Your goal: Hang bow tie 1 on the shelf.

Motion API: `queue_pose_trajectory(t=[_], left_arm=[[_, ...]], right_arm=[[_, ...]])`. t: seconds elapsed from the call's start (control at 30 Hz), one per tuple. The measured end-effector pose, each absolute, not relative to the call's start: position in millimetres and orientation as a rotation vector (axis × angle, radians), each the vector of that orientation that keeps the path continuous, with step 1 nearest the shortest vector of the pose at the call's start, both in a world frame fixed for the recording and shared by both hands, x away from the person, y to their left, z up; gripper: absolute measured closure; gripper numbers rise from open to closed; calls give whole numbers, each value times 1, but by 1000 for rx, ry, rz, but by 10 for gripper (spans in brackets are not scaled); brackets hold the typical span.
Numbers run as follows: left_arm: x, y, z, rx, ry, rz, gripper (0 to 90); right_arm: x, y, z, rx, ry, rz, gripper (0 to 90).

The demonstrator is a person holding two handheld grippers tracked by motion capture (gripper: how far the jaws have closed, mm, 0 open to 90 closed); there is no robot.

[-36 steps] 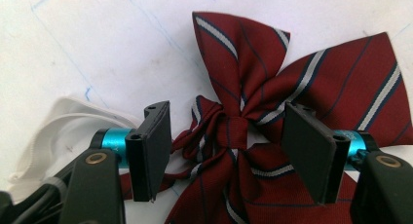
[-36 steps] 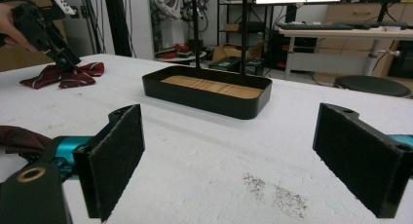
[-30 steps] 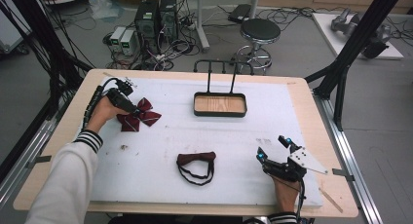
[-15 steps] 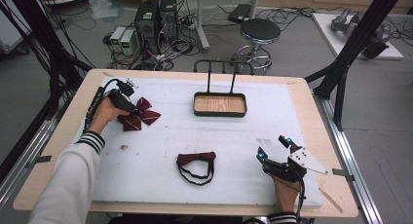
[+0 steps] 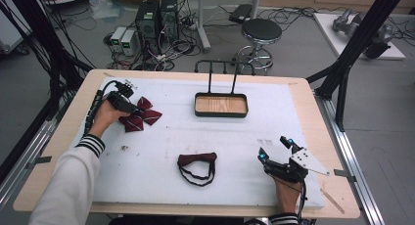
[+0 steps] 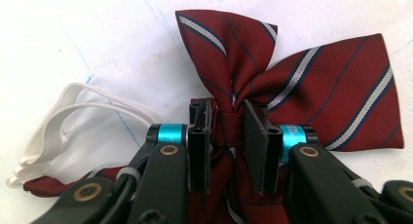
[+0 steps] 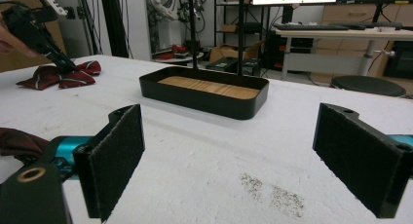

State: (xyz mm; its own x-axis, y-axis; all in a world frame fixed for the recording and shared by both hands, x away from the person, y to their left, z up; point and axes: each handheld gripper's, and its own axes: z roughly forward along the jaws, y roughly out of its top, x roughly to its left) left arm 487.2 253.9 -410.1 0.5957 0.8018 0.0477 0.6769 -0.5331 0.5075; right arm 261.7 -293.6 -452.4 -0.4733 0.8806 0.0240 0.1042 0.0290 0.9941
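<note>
Two bow ties out: left gripper (image 6: pixel 228 136) has drawn its jaws in around the striped tie's (image 5: pixel 142 116) knot, left of the tray (image 5: pixel 221 105), so lifting looks next; right gripper (image 5: pixel 276 156) idles wide open, holding nothing, near the plain tie (image 5: pixel 197 161).

The left gripper (image 6: pixel 228 131) has two black jaws with flat dark pads, cyan collars behind them and brass-coloured rivets in its black links; the right gripper (image 7: pixel 229 160) shows coarse black pads and a cyan collar, and carries a grey three-cornered plate (image 5: pixel 306 161); black cables trail from both; the sleeve (image 5: pixel 73 181) is white with a black-striped cuff.
</note>
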Motion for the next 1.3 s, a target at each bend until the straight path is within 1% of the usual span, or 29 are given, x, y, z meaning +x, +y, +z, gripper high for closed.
queue_pose_trajectory(t=[0.13,0.33,0.47,0.77,0.83,1.1,1.3], left_arm=[[486,254,-407,2373,1171,377,730],[480,252,-396,2279,1129,387,730],[477,252,-391,2245,1110,387,731],[470,252,-378,2142,1052,439,731],[467,251,-373,2089,1038,456,731],[462,248,-362,2010,995,462,731],[458,245,-352,1934,932,448,731]], right_arm=[[262,-294,-452,1011,1654,1508,108],[262,-294,-452,1013,1653,1509,108],[262,-294,-452,1011,1654,1508,107],[262,-293,-452,1008,1656,1505,108],[262,-293,-452,1010,1658,1505,108],[262,-293,-452,1009,1659,1506,108],[262,-293,-452,1012,1658,1509,108]])
